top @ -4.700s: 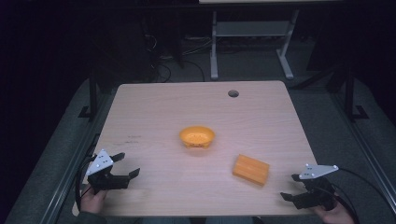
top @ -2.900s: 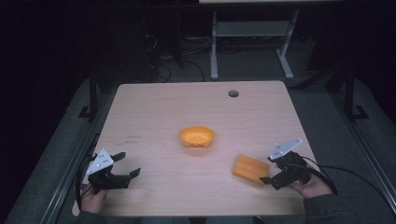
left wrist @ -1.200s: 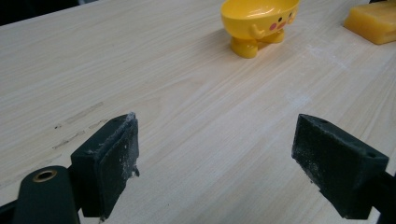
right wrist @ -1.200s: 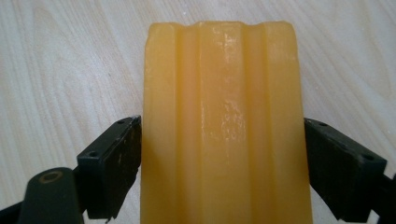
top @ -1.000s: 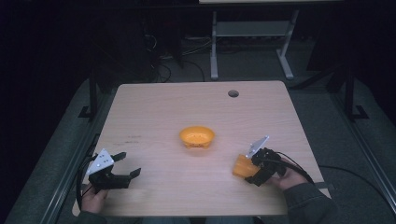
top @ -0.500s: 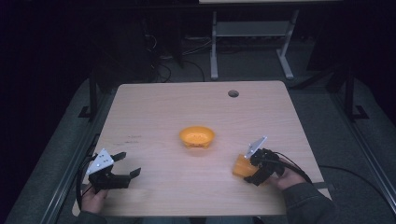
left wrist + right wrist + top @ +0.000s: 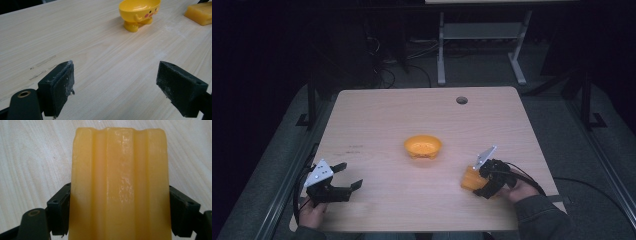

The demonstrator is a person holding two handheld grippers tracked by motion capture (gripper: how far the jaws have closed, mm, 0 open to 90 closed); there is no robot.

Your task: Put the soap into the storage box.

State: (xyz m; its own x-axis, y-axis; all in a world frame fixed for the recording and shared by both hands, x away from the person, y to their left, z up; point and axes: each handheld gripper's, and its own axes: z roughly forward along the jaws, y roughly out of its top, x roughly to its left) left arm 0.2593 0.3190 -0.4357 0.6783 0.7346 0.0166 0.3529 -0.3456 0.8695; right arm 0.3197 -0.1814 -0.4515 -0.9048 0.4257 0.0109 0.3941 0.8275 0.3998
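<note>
Right tongs (image 7: pixel 479 184) clamped on the orange block (image 7: pixel 471 178): in the right gripper view both black jaws press flat against the block's (image 7: pixel 120 185) long sides, the ridged top face running straight out ahead of the tongs over the table (image 7: pixel 32 157). From the high view the block sits at the tongs' tip on the side facing the bowl, low over the table (image 7: pixel 422 125); can't tell if its underside touches the wood. The person's right hand (image 7: pixel 519 187) grips the body behind, grey plate (image 7: pixel 484 156) tilted up on top, cable (image 7: pixel 532 181) trailing off toward the table's edge.

Left tongs (image 7: pixel 349 178) apart, nothing between the jaws. The left gripper view shows two pads with a wide gap and bare wood between; the pads (image 7: pixel 60 87) carry whitish dust. Left hand (image 7: pixel 312 212) holds them at the table's near edge.

Yellow bowl (image 7: pixel 423 146) with a small cartoon face and stubby feet stands upright, well ahead of the left tongs in their own view (image 7: pixel 139 13); the block (image 7: pixel 200 13) shows farther right of it there. Bowl is between the two tongs and farther forward, apart from the block.

Small round hole (image 7: pixel 461 100) in the table far beyond the right tongs.
</note>
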